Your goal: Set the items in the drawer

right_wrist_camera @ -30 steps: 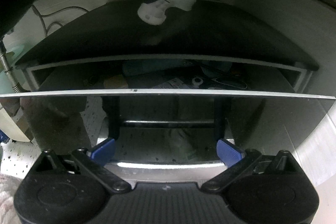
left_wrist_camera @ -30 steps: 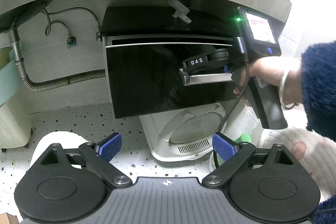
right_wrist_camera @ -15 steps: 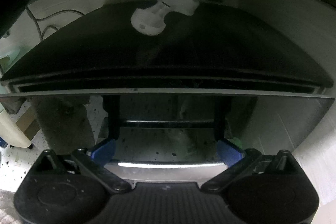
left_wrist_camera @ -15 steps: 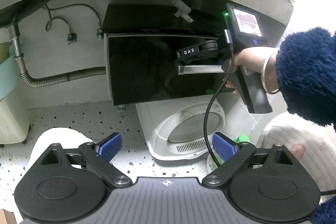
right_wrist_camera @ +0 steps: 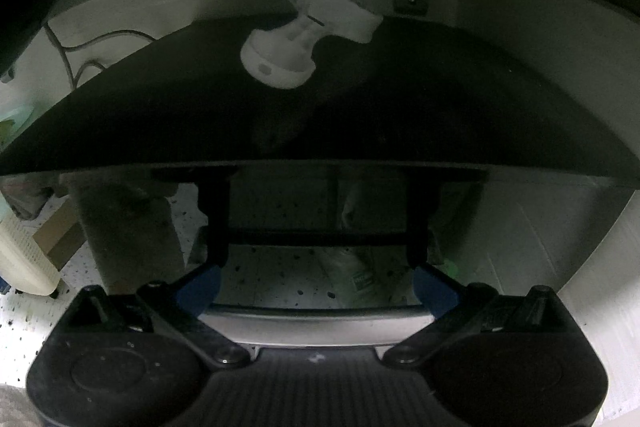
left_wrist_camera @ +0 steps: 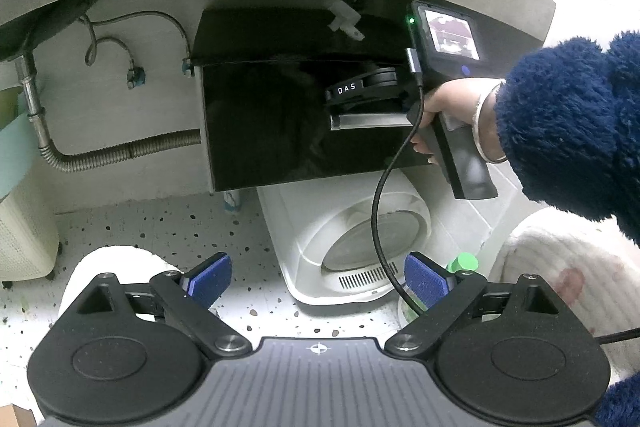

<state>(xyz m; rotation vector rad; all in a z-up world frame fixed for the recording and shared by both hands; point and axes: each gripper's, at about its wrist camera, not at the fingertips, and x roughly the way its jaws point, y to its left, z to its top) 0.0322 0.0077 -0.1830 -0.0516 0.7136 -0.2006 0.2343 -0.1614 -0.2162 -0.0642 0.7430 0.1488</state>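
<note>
My right gripper (right_wrist_camera: 316, 287) spread against glossy black drawer front (left_wrist_camera: 272, 123), drawer flush shut; left gripper (left_wrist_camera: 318, 283) spread, empty.

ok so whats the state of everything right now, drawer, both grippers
drawer: shut, front flush under the black top
drawer handle: right gripper against it
right gripper: open, empty
left gripper: open, empty, held back over the floor
</note>
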